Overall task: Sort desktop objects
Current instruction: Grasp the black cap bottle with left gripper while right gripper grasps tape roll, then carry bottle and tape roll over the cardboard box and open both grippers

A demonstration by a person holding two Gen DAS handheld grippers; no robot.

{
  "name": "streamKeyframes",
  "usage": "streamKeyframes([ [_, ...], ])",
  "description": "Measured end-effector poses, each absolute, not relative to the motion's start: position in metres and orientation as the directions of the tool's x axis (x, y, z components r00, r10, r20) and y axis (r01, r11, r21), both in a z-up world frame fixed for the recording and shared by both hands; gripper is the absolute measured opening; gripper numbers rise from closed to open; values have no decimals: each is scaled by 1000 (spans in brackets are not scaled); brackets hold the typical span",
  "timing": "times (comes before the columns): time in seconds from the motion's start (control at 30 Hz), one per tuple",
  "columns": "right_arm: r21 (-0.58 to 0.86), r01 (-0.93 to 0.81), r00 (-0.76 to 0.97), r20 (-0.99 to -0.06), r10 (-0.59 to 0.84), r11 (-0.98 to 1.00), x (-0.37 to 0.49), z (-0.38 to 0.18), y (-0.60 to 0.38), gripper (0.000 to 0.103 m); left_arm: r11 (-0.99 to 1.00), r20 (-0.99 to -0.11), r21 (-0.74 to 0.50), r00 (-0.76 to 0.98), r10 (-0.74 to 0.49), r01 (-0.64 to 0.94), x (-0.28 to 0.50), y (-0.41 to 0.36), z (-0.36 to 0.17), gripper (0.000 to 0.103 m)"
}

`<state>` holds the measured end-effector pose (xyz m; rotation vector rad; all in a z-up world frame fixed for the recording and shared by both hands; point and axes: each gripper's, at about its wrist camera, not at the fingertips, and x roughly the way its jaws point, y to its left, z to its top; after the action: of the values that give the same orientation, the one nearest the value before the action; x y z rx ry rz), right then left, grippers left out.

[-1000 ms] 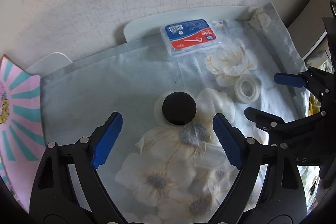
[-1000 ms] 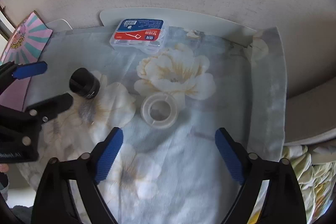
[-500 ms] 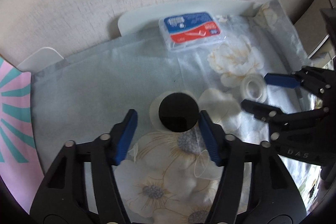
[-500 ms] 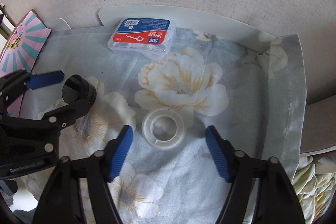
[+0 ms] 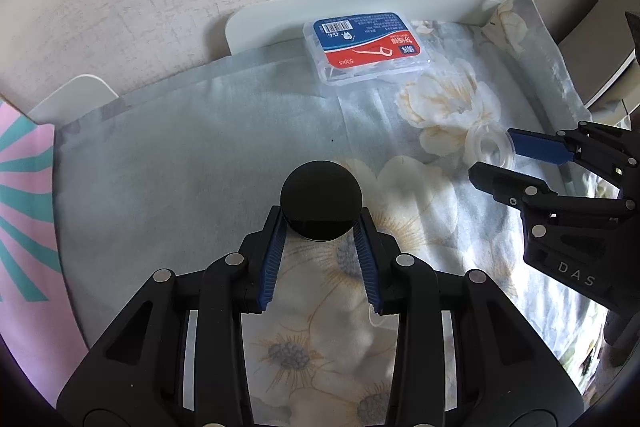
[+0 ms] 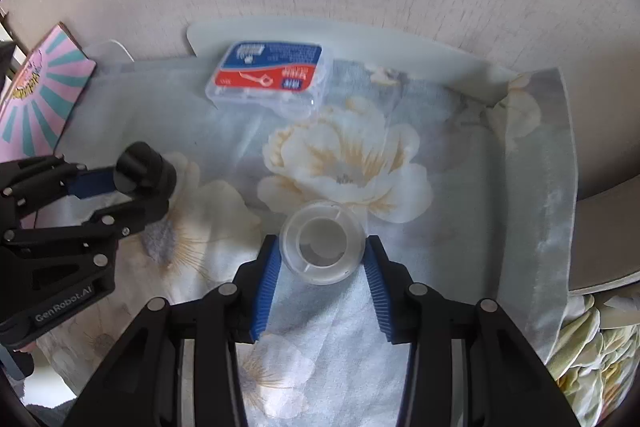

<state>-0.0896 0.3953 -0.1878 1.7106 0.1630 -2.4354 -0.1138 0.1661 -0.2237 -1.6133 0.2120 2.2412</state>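
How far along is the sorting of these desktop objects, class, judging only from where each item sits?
Done: nothing looks sorted yet. In hand: the left gripper has its jaws closing on the black-capped jar, the right gripper on the clear tape roll; both sit on the floral cloth. Left: the floss pick box, untouched.

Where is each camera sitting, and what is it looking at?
Left wrist view: rides on the left claw, looking steeply down at the round black cap its closing jaws touch; the right claw shows alongside.
Right wrist view: rides on the right claw, looking down at the clear tape roll its closing jaws touch.
Both share the red-and-blue floss-pick box and flowered cloth.
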Motion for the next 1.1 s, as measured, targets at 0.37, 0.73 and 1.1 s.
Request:
streamKeyframes([
  [0.37, 15, 188, -334, -939, -78, -982, -85, -157, 398, 39, -924, -919, -106, -320, 232, -366, -111, 145, -172, 32],
  [0.73, 23, 238, -332, -938, -103, -971, -97, -107, 378, 39, -941, -903, -110, -363, 229, -320, -111, 94, -106, 32],
  [1.1, 24, 366, -372, -913, -170, -930, -124, -61, 293, 39, -973, -880, -98, -437, 183, -210, -105, 17, -59, 32],
])
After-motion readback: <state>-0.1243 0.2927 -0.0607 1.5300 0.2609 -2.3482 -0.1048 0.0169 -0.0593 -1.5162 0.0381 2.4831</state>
